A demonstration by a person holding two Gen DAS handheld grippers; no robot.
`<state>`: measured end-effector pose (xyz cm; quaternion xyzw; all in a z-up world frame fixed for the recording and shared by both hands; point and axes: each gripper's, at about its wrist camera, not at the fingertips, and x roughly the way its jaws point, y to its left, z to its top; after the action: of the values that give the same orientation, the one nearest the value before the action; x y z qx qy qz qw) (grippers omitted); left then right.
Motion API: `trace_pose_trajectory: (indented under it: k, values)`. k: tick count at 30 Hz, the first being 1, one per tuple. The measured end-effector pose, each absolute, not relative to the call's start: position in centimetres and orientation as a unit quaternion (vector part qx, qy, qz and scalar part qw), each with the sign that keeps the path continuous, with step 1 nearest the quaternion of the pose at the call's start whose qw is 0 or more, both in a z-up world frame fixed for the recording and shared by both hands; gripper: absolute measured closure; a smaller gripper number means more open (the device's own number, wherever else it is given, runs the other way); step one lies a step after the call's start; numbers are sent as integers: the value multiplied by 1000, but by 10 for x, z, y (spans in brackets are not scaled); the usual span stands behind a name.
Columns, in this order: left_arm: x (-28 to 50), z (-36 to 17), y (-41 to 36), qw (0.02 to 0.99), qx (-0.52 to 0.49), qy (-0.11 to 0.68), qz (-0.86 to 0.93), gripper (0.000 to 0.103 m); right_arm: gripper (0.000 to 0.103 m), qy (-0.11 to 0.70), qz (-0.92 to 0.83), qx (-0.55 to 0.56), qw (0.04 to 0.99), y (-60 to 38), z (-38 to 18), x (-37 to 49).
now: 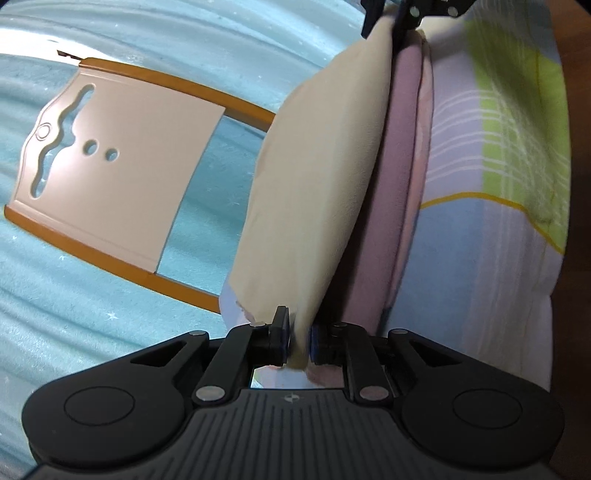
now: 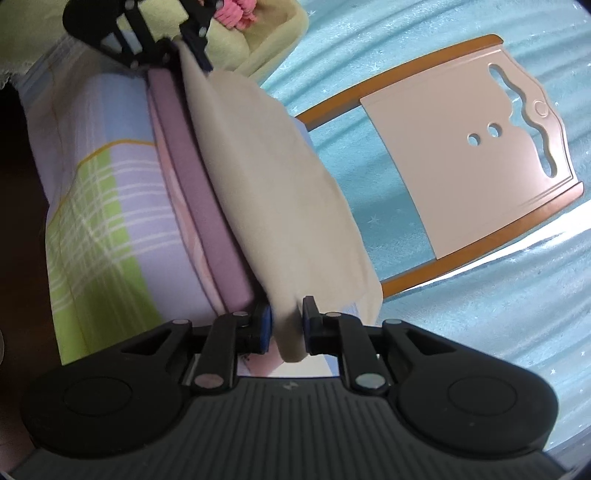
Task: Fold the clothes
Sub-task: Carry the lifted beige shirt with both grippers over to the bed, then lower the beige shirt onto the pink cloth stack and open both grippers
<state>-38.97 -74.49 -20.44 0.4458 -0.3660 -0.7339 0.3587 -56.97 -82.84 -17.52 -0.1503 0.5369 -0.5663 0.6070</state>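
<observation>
The left gripper (image 1: 297,341) pinches one end of the cream cloth (image 1: 314,192), its blue pads pressed on the fold with the fabric bunched between them; in the right wrist view the right gripper (image 2: 286,326) pinches the other end the same way, a thick doubled edge squeezed between its fingers. The cloth hangs stretched between the two grippers as a long, taut, folded band — each camera sees the opposite gripper at the far end of it, the right one (image 1: 410,14) at the top of the left view, the left one (image 2: 173,44) at the top of the right view. Just beside the cloth, on the side away from the chair, lies a mauve cloth (image 2: 207,184) edged in pale pink, and past that a checked sheet (image 2: 110,192) in lilac, blue and green squares. On the cloth's other side, behind it, stands a chair back (image 1: 122,177) — a pale panel with cut-out holes and orange rails — whose near rail ends are hidden by the cloth. Behind the chair a blue curtain (image 1: 110,48) fills the view. Farthest off in the right view, beyond the left gripper, sits a pale green basket (image 2: 273,33) with something pink (image 2: 236,11) in it.
</observation>
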Motion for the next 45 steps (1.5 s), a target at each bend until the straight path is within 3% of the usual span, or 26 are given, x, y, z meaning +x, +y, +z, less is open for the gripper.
trace_pose_trajectory:
  k: [4, 11, 19, 24, 31, 36, 41, 44, 45]
  values:
    - [-393, -206, -762, 357, 448, -362, -735, 95, 93, 532, -570, -142, 610, -827, -173, -569]
    - [-427, -204, -826, 346, 456, -354, -740, 96, 92, 532, -574, -139, 608, -813, -174, -565]
    - [-414, -176, -838, 358, 439, -307, -765, 89, 91, 502, -599, -95, 616, -788, -150, -572]
    - [-396, -147, -841, 388, 380, -232, -807, 82, 91, 422, -645, -36, 637, -783, -120, -584]
    - [-419, -150, -866, 376, 381, -195, -822, 78, 91, 309, -661, 99, 677, -812, -110, -594]
    - [-423, -166, -871, 365, 395, -187, -822, 83, 90, 320, -652, 125, 676, -823, -128, -600]
    - [-419, -162, -875, 380, 395, -165, -820, 81, 90, 310, -657, 137, 673, -820, -127, -602]
    - [-417, -156, -875, 394, 397, -141, -817, 76, 89, 308, -662, 155, 665, -818, -126, -607]
    - [-414, -153, -875, 399, 394, -125, -818, 69, 89, 302, -666, 160, 663, -814, -124, -608]
